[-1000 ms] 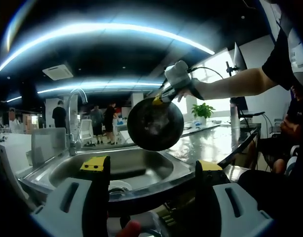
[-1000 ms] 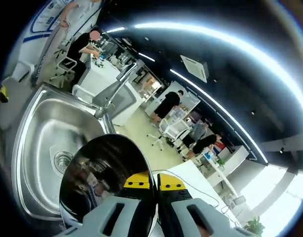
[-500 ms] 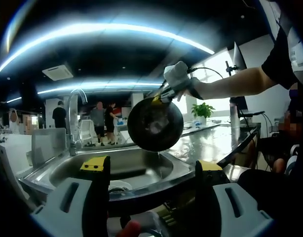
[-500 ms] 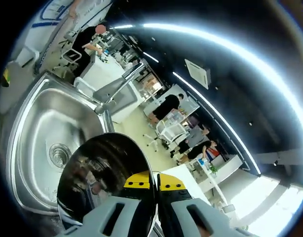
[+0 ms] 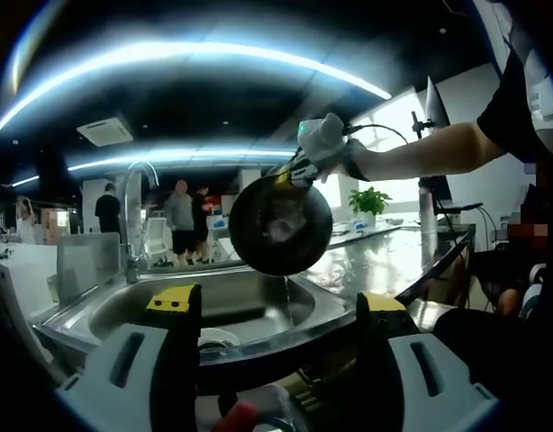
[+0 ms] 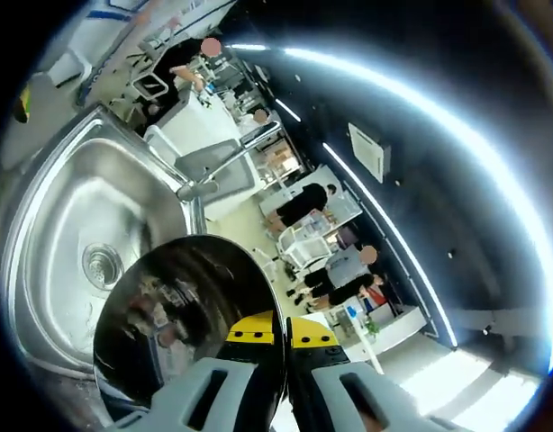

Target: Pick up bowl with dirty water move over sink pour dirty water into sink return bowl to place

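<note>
Left gripper view: the right gripper clamps the tipped bowl above the sink, pouring apparently under way, return pending; left gripper gapes empty.

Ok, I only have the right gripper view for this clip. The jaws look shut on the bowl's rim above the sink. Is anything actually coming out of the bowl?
Observer: Yes. In the left gripper view a thin stream of water falls from the low edge of the bowl into the sink.
Operator: How far is it tipped?
Observer: Nearly on its side, its dark underside facing that camera.
Operator: And the left gripper?
Observer: The left gripper is open and holds nothing, low at the sink's near edge.
Operator: Who holds the right gripper?
Observer: A person's bare arm reaches in from the right.
</note>
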A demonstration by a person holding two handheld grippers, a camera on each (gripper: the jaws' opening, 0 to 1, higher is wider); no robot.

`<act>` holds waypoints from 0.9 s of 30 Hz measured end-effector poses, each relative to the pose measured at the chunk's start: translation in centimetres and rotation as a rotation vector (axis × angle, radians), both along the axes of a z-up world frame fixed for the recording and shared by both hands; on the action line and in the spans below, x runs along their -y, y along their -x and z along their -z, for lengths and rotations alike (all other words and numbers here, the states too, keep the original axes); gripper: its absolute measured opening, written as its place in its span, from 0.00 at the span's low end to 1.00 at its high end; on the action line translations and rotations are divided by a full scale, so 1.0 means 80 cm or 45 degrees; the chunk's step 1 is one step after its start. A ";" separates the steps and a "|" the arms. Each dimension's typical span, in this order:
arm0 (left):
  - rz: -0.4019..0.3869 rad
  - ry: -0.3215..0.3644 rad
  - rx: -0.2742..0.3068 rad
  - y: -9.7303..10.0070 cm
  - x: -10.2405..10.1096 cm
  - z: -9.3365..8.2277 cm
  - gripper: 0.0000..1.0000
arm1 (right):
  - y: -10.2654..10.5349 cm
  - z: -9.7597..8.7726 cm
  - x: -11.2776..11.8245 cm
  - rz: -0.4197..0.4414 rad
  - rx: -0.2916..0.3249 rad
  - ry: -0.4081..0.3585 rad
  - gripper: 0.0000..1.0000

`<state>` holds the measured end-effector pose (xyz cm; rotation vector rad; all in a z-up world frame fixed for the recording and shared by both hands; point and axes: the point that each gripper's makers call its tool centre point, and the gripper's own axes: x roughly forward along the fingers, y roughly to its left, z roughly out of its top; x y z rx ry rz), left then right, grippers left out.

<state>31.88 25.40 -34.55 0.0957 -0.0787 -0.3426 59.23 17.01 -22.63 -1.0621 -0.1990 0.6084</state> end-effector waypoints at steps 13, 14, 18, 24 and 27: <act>0.002 0.001 -0.003 0.000 0.000 0.002 0.70 | 0.006 -0.004 -0.011 -0.045 0.104 0.076 0.00; 0.002 -0.001 -0.003 0.000 0.000 0.002 0.70 | 0.008 -0.006 -0.013 -0.057 0.138 0.098 0.00; 0.000 0.008 -0.004 0.000 -0.001 0.002 0.70 | 0.009 -0.006 -0.013 -0.059 0.146 0.105 0.00; 0.008 0.004 0.006 0.001 0.002 -0.002 0.70 | 0.016 -0.006 -0.020 -0.089 0.238 0.180 0.00; 0.006 0.002 0.004 0.001 0.002 -0.001 0.70 | 0.018 -0.005 -0.021 -0.098 0.245 0.195 0.00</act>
